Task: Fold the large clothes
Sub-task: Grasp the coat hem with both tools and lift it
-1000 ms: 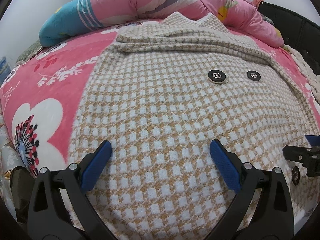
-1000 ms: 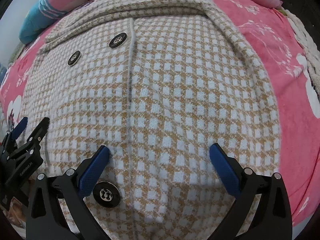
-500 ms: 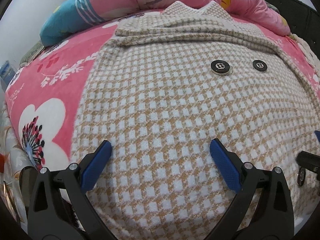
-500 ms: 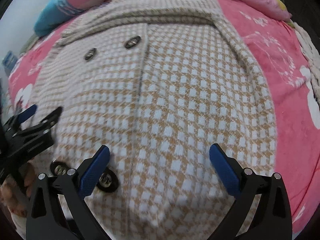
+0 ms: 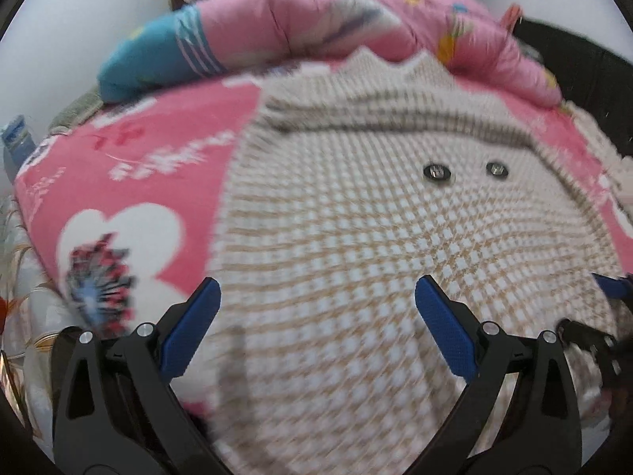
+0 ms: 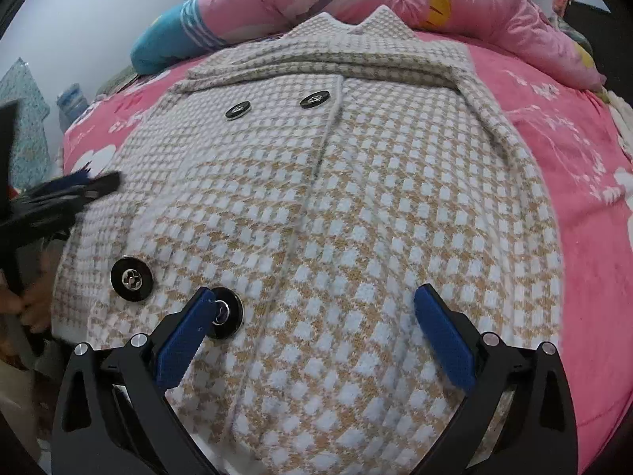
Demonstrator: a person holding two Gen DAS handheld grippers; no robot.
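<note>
Both your left tool [image 5: 316,316] and right tool [image 6: 314,318] hang released over the coat's [image 6: 356,217] hem; next, pinch the 6 o'clock edge and fold toward 12.

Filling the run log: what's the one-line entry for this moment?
left gripper: open, above coat | right gripper: open, above coat hem | coat: flat on bed

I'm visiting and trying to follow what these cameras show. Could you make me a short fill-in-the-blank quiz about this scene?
1. The checked coat lies spread on a blanket whose main colour is ____.
2. In the right wrist view, the coat shows ____ dark round buttons.
3. Both the left gripper and the right gripper have their jaws ____.
4. The pads on the fingers are coloured ____.

Missing words: pink; four; open; blue
</note>
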